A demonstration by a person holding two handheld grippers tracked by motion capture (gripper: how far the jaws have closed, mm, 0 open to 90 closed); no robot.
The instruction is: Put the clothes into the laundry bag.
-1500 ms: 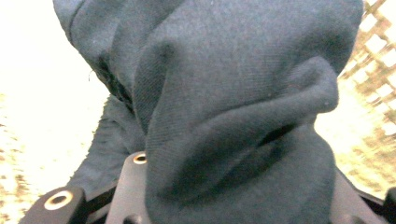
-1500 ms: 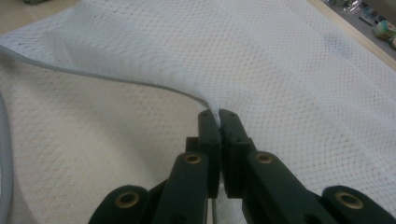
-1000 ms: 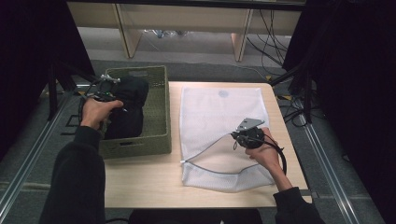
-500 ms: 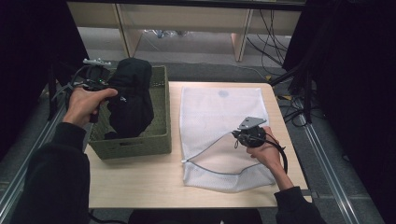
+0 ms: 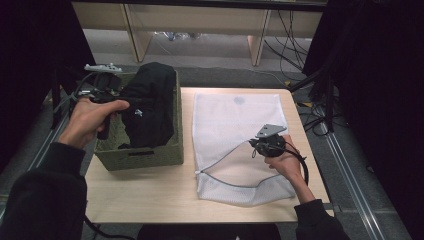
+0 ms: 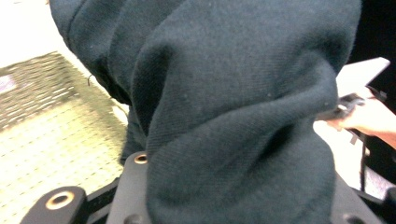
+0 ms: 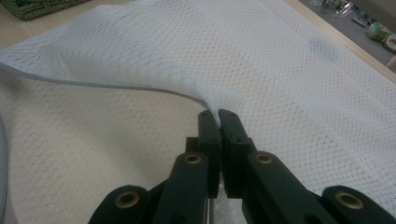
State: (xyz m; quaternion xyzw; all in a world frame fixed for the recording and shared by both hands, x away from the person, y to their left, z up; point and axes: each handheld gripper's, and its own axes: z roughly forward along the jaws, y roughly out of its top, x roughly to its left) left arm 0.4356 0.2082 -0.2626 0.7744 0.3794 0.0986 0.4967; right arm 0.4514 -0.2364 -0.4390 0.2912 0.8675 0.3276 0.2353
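Around the wooden table: shelving, cables and dark surroundings

The light wooden table (image 5: 150, 200) stands on a grey floor (image 5: 220, 50). Beyond its far edge runs a pale wooden shelf unit (image 5: 260, 45) with 2 upright legs, and small clutter (image 5: 172, 36) lies under it. Black cables (image 5: 287, 42) trail across the floor at the right. Dark curtains (image 5: 370, 75) close in both sides.

A black garment (image 5: 147, 107) hangs bunched and draped, lifted partly out of the green basket (image 5: 145, 156). Just beside the basket, a white mesh bag (image 5: 230, 125) lies flat on the worktop, its zipped mouth's upper edge raised open.
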